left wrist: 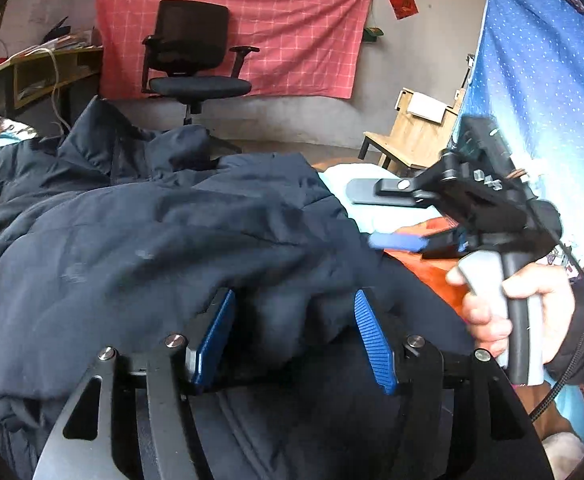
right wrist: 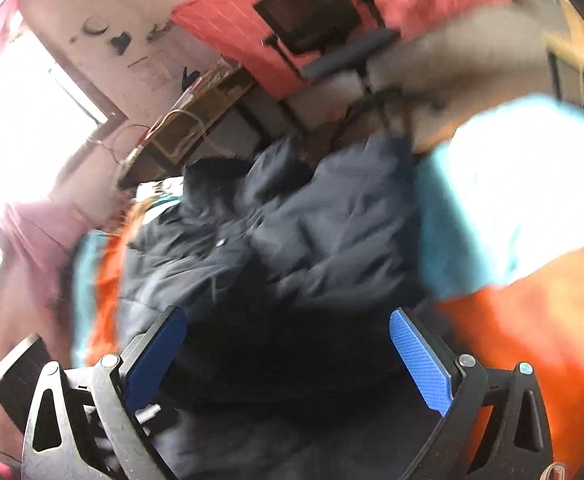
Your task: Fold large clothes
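A dark navy padded jacket (left wrist: 172,220) lies crumpled on a bed cover of orange and light blue (left wrist: 435,276). My left gripper (left wrist: 293,296) sits low on the jacket's near side, its blue pads (left wrist: 371,340) apart with a loose bulge of fabric between them. In the left wrist view my right gripper (left wrist: 361,216) hovers at the jacket's right edge, held by a person's hand (left wrist: 503,312), with its two fingers spread. The right wrist view is blurred and tilted; there the right gripper (right wrist: 288,314) stands wide over the jacket (right wrist: 331,220), with nothing gripped.
A black office chair (left wrist: 196,60) stands before a red checked cloth (left wrist: 292,28) on the far wall. A cluttered desk (left wrist: 44,68) is at the left and wooden furniture (left wrist: 415,132) at the right. A blue dotted cloth (left wrist: 539,100) hangs close on the right.
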`<action>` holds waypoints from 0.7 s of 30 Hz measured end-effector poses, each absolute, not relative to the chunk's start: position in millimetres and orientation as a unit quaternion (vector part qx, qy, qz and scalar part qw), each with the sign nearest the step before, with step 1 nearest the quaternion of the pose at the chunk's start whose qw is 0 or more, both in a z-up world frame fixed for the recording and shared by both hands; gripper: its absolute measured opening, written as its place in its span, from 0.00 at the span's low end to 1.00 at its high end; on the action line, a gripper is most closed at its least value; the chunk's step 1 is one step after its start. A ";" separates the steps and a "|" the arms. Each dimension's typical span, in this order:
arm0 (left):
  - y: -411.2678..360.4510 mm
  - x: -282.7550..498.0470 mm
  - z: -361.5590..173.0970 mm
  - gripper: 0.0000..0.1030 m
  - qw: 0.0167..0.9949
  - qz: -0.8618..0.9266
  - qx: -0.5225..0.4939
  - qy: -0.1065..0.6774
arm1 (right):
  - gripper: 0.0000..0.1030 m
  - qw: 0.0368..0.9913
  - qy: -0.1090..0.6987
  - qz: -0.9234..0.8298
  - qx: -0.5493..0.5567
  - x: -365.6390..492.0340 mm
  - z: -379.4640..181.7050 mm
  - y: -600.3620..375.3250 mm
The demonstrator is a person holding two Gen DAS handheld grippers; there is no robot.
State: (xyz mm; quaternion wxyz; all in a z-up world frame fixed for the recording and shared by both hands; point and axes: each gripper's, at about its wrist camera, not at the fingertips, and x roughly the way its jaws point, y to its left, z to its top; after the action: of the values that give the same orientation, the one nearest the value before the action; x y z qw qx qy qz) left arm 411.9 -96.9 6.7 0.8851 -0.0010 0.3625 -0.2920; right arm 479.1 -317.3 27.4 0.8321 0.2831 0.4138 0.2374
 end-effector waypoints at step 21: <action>66.7 412.1 -6.5 0.66 0.921 -0.042 0.017 0.388 | 0.12 0.877 0.450 0.128 0.111 453.1 12.5 -262.7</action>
State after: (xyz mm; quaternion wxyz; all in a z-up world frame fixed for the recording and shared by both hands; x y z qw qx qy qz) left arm 412.1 66.7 -6.5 0.9205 0.0171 0.3880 -0.0417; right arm 453.1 -262.7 12.5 0.8769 0.1106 0.4500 0.1276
